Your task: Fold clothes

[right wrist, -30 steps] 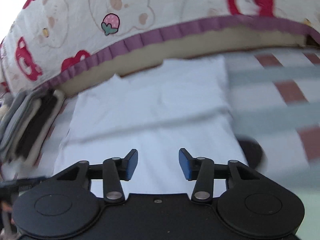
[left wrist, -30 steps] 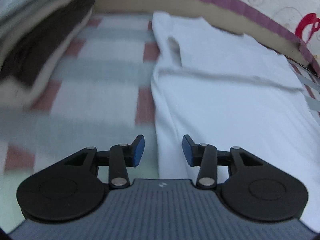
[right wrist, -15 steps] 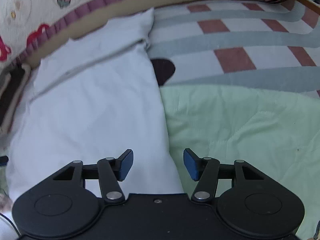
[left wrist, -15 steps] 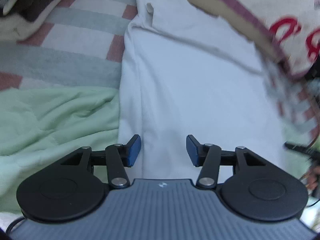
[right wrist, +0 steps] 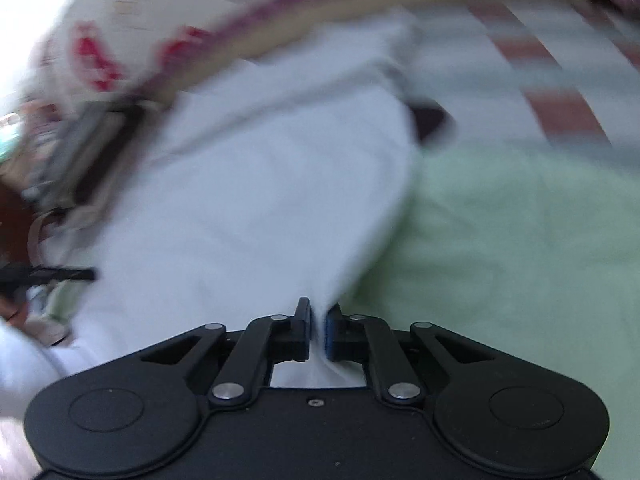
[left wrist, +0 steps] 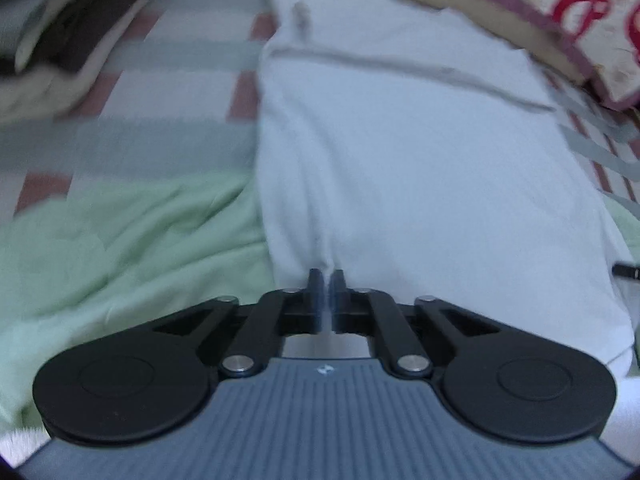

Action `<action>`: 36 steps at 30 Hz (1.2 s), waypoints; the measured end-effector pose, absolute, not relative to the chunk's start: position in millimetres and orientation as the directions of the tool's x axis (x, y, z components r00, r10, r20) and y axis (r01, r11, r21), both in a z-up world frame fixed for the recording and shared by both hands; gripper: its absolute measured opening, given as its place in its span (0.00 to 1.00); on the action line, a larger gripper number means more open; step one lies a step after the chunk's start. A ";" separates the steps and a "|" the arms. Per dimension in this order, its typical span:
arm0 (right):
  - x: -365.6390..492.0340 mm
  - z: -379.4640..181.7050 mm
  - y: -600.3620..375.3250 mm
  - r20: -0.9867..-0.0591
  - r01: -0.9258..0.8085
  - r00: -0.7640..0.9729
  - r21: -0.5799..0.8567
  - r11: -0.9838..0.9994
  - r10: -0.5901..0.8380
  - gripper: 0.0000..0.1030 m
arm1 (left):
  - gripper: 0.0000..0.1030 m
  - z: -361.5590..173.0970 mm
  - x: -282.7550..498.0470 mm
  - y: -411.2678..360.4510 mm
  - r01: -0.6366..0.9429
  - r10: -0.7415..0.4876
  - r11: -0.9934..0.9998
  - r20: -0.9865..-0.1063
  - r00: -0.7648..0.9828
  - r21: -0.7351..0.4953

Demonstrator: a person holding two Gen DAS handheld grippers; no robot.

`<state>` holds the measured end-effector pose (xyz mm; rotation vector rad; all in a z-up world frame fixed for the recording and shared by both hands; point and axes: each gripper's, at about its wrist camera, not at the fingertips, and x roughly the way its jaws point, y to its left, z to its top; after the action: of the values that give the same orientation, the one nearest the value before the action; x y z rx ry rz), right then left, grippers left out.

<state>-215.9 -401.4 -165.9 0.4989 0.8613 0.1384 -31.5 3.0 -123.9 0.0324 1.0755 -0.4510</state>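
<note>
A white garment (left wrist: 420, 160) lies flat on the bed, its long side running away from me. My left gripper (left wrist: 327, 280) is at the garment's near left corner. Its jaws are closing, and a pinch of white cloth is pressed between the pads. In the right wrist view the same white garment (right wrist: 260, 200) is blurred. My right gripper (right wrist: 318, 312) is at its near right corner, jaws closing with a fold of the cloth pressed between them.
A pale green blanket (left wrist: 120, 248) (right wrist: 500, 260) lies under the garment's near end. Beyond it is a striped sheet (left wrist: 160, 92). A pile of folded clothes (left wrist: 60, 32) sits far left. A cartoon-print quilt (left wrist: 592, 12) borders the far side. A dark patch (right wrist: 430, 120) lies beside the garment.
Both grippers stood open over the garment before. Each has come back to a near corner and shut on the white cloth.
</note>
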 end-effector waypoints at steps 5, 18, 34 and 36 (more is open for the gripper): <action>-187.1 -137.1 -399.1 -0.581 0.008 0.754 0.475 0.880 0.307 0.07 | 0.03 -94.1 -21.2 0.1 0.398 -0.354 0.905 -0.784 0.509 -0.150; -18.2 -142.5 -405.4 -0.650 0.256 0.757 0.191 0.947 -0.074 0.22 | 0.18 -102.5 79.6 -12.3 0.285 -0.287 0.951 -0.692 0.663 -0.121; -102.9 -148.0 -357.0 -0.497 0.159 0.856 -0.005 0.987 -0.141 0.61 | 0.53 -120.4 1.0 17.6 0.503 -0.383 0.861 -0.755 0.533 -0.082; -101.8 -148.8 -354.0 -0.507 0.159 0.850 -0.011 0.987 -0.142 0.61 | 0.53 -126.5 -1.5 9.3 0.529 -0.357 0.848 -0.780 0.515 -0.038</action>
<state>-101.8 -354.0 -148.8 0.0321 0.5316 -0.1586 -1.5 9.3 -126.5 0.2152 0.8815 -0.5372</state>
